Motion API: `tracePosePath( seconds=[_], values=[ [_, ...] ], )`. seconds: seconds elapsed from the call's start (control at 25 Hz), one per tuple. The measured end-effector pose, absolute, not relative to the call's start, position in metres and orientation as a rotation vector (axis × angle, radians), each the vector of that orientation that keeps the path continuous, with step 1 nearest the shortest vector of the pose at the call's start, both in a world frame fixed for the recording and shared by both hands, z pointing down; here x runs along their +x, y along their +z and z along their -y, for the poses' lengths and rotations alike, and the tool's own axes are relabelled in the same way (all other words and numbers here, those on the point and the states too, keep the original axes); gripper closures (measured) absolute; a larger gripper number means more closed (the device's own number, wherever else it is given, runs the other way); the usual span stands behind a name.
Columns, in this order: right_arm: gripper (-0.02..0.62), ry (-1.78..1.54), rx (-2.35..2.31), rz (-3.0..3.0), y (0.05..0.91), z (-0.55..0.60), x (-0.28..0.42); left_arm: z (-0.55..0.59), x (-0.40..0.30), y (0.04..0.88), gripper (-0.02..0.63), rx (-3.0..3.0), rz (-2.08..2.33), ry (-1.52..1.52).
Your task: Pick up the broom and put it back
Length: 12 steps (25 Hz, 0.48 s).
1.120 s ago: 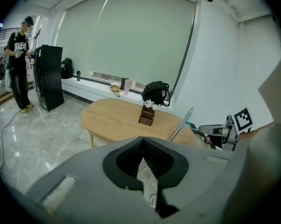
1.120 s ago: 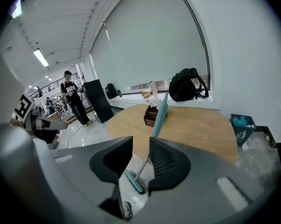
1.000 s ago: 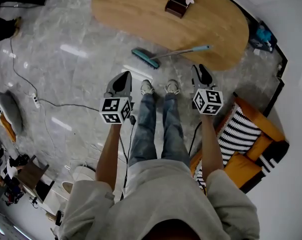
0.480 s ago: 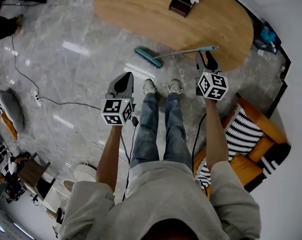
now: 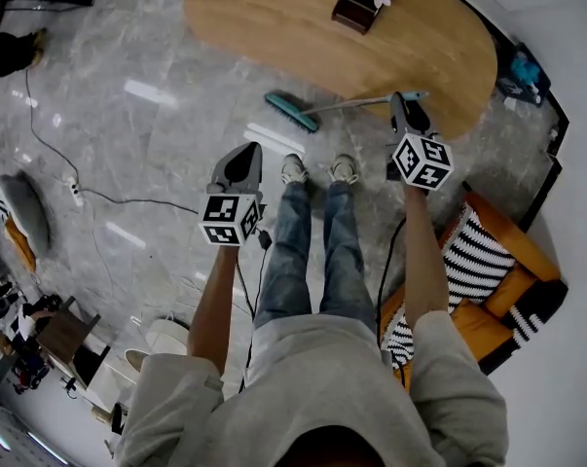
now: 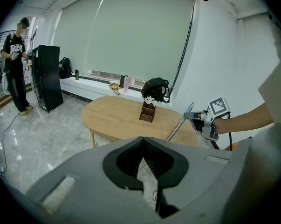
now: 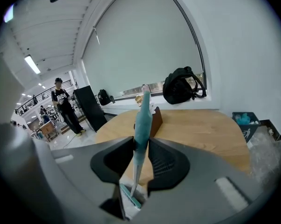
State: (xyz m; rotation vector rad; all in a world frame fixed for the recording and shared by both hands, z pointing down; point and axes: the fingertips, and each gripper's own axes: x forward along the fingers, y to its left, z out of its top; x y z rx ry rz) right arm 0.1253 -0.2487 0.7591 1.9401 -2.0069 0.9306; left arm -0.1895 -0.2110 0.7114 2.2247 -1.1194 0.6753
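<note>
The right hand-held gripper [image 7: 141, 140] has just been closing, now clamped on the broom [image 5: 347, 104] at its teal handle tip (left hand-held gripper [image 6: 142, 142] pinched together, empty); held so far out, it may twist free.

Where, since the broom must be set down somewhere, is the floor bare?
The widest bare floor lies left of the broom, between the table and the cable. Crowded: the armchair corner on the right, clutter lower left.

Free: floor [image 5: 157, 154] left of the broom [image 5: 293, 112] head lay open | Blocked: table [image 5: 274, 27] near edge ran behind its handle; armchair [image 5: 510, 236] stood close at right | Cable [image 5: 128, 200] crossed the floor's left side
</note>
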Motion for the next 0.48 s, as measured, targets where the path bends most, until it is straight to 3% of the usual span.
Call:
tracePosePath(
  seconds=[0.48],
  values=[
    [0.503,0.884,1.737,2.229,0.718,0.236,0.052,0.221,-0.188,0.686,0.603,2.254,1.151,0.631]
  ],
)
